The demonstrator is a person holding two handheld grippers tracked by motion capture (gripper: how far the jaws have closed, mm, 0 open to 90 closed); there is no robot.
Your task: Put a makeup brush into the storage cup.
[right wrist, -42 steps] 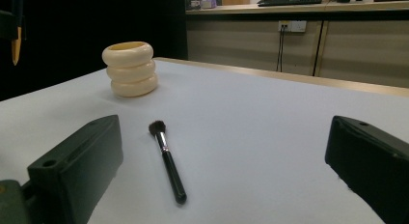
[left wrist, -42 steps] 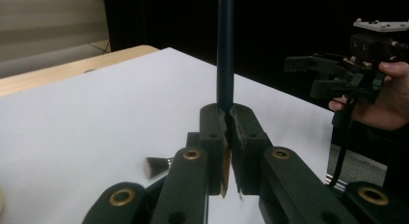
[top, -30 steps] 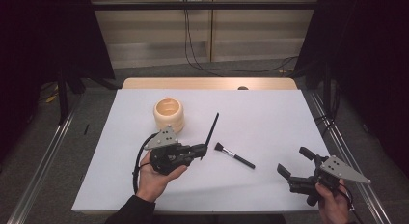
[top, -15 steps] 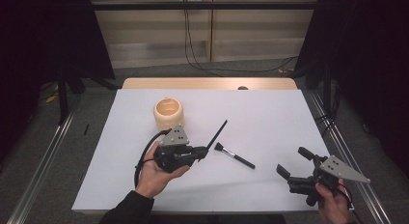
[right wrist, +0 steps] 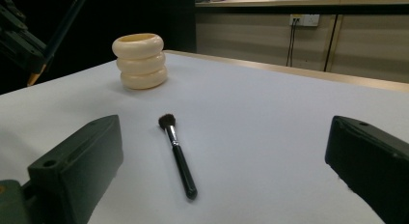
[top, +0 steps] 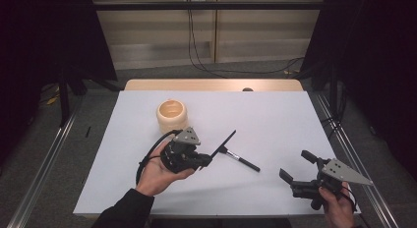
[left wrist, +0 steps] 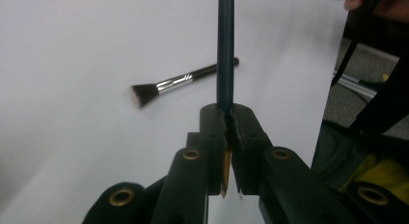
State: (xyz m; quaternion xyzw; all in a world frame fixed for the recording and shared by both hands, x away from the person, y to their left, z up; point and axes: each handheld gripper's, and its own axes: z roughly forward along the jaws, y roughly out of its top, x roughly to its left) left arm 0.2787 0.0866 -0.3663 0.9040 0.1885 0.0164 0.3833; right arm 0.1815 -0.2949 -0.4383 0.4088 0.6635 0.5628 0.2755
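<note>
The tabletop [top: 275,115] is plain white with a tan wooden far edge, the ribbed cup [top: 172,116] cream, the makeup brush [top: 239,160] black-handled with a silver ferrule and dark bristles, the pencil [top: 223,143] dark blue-black with a yellowish wood end, and both sets of jaws matte black.

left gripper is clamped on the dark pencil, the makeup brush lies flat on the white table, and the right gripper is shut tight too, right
Not quite: the right gripper is open, with nothing between its jaws, as the right gripper view shows them standing wide apart. The rest holds: the left gripper is clamped on the dark pencil, and the makeup brush lies flat on the white table.
</note>
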